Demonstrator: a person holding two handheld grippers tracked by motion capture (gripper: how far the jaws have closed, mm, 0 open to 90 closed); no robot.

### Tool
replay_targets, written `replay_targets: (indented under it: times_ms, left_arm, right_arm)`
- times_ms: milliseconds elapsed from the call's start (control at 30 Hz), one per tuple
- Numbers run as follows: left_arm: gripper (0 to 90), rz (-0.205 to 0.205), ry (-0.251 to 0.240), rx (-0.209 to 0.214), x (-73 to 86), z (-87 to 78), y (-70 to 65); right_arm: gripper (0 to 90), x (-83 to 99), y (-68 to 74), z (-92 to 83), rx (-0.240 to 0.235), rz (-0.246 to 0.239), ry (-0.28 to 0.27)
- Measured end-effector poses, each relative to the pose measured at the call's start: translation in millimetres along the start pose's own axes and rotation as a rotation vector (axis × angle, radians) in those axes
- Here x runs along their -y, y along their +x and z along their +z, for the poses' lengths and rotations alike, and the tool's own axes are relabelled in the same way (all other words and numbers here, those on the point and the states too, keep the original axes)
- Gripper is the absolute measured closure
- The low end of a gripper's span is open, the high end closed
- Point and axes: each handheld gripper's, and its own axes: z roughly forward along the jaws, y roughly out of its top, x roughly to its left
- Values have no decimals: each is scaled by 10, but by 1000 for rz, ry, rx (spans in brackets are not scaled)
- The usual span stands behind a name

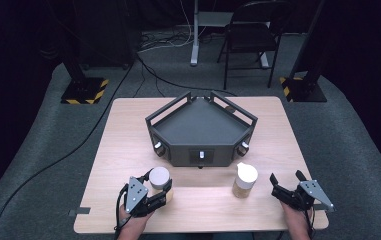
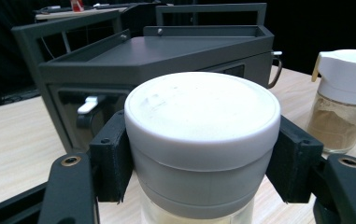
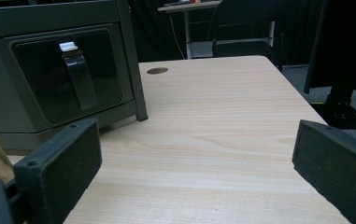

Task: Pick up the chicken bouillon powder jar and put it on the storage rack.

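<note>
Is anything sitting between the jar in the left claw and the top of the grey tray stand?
Nothing visible. The left claw is shut on the jar, and bare table lies between it and the tray stand, whose top deck is free.

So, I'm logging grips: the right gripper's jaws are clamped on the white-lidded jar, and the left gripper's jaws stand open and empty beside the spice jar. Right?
Sides are swapped. The left gripper clamps the white-lidded jar, per the left gripper view; the right gripper stands open and empty beside the spice jar.
</note>
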Motion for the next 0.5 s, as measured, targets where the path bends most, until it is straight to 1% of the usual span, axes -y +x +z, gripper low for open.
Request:
replay_targets:
  times_ms: [67,133,267,333,433,500]
  left_arm:
    - [330,-2,-1,13,-43,21,5]
    - [330,-2,-2,18,-61,31,2]
    - [330,-4,0,41,-155,86,-14]
    - [330,-3,1,46,-170,94,-15]
    - [330,5,5,57,-243,140,-33]
    - [330,1,3,62,-280,166,-42]
  right_arm:
    - [7,0,-1,0,0,0,0]
    - [6,1,-1,0,-1,-1,0]
    - [7,5,-5,-2,-4,-1,-2]
    - [6,6,-8,-3,-5,-1,-3]
    - [0,1,-41,-3,-27,-2,0]
    - [0,9,-60,-7,-41,-7,-4]
